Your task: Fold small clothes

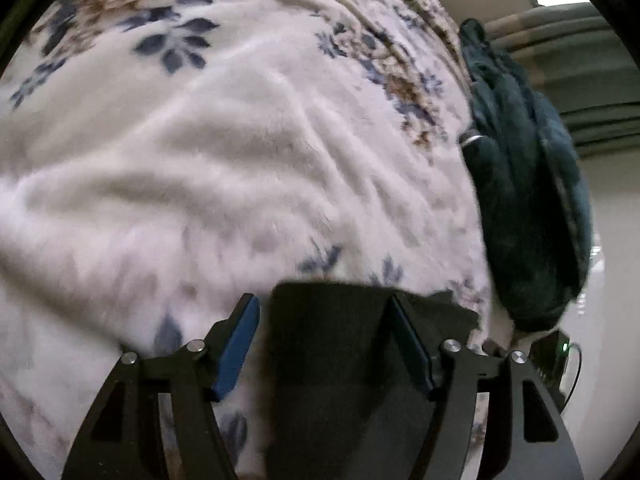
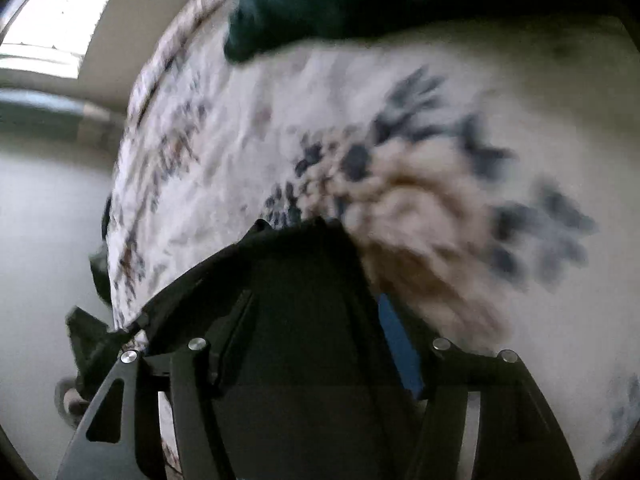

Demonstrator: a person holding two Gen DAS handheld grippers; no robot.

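A small black garment (image 1: pixel 328 360) lies on the white floral fleece blanket (image 1: pixel 200 168). In the left wrist view it fills the gap between the blue-padded fingers of my left gripper (image 1: pixel 324 312), whose jaws stand wide apart around it. In the right wrist view the same black cloth (image 2: pixel 296 304) covers the gap of my right gripper (image 2: pixel 316 304), with its jaws wide apart; this view is blurred. Whether either gripper pinches the cloth is not visible.
A dark teal garment (image 1: pixel 524 184) lies bunched at the blanket's right edge and shows at the top of the right wrist view (image 2: pixel 320 0). Beyond the bed edge are a pale floor (image 2: pixel 44 240), green curtains (image 1: pixel 580 64) and a bright window (image 2: pixel 52 20).
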